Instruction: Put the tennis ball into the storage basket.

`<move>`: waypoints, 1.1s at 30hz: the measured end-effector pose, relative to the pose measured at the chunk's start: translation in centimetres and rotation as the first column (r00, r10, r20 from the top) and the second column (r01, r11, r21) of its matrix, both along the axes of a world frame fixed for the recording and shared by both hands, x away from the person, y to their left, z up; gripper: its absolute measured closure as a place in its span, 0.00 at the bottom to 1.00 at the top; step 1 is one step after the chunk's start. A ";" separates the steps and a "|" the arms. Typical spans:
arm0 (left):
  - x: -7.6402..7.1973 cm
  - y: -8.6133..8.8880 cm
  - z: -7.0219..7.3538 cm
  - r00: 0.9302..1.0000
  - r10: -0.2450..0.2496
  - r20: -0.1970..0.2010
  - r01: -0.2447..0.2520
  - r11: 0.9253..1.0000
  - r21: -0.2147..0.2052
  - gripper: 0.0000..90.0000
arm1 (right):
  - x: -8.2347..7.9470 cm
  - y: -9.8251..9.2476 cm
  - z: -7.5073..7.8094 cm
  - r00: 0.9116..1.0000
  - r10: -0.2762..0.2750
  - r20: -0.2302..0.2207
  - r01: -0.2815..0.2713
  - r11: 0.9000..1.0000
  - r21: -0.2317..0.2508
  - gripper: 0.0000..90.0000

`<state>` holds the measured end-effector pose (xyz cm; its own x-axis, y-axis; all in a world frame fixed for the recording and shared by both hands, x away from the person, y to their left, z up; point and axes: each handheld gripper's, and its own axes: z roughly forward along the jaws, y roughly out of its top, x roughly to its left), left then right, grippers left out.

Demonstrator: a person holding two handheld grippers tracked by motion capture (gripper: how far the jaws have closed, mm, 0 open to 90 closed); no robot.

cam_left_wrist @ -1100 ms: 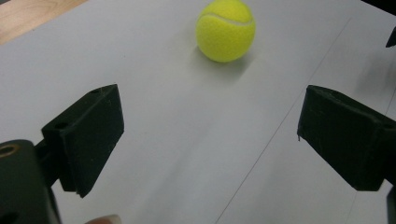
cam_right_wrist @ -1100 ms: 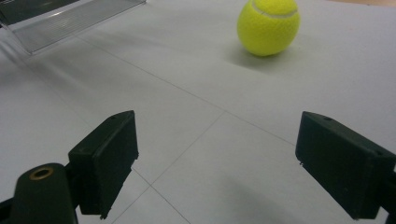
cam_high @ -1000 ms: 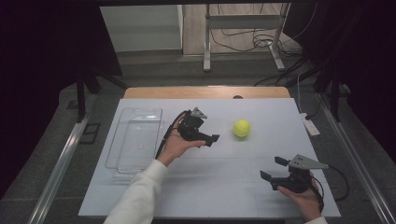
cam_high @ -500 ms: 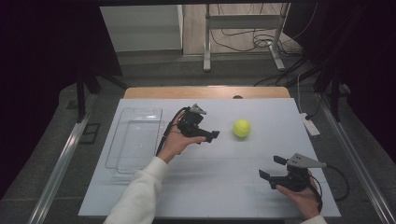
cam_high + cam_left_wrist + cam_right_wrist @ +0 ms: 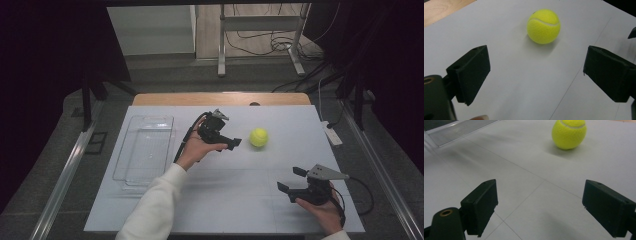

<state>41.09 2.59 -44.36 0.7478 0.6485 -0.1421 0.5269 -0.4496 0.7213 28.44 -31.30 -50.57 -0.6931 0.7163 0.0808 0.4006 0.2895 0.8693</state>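
A yellow tennis ball [image 5: 258, 137] rests on the white table sheet [image 5: 240, 200], right of centre. My left gripper [image 5: 232, 141] hovers just left of the ball, jaws pointed at it and open. In the left gripper view the ball [image 5: 543, 26] lies ahead of the left gripper [image 5: 536, 72], beyond the two spread jaws and apart from them. My right gripper [image 5: 290, 179] is held near the front right, open and holding nothing. In the right gripper view the ball [image 5: 569, 133] sits far ahead of the right gripper [image 5: 546, 205].
A clear plastic tray [image 5: 145, 147] lies on the left side of the sheet; its edge [image 5: 456, 130] is at the upper left of the right gripper view. A small white device [image 5: 332, 135] sits at the sheet's right edge. Bare wood [image 5: 165, 98] borders the far side.
My left gripper has drifted a little farther from the person and to the right, closing on the ball. The right gripper and the ball have stayed put.
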 end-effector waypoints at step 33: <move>2.1 -2.1 -0.2 0.999 -0.015 -0.028 0.016 1.000 0.025 0.08 | 0.0 0.0 0.0 1.000 0.000 -0.001 0.000 1.000 -0.005 0.14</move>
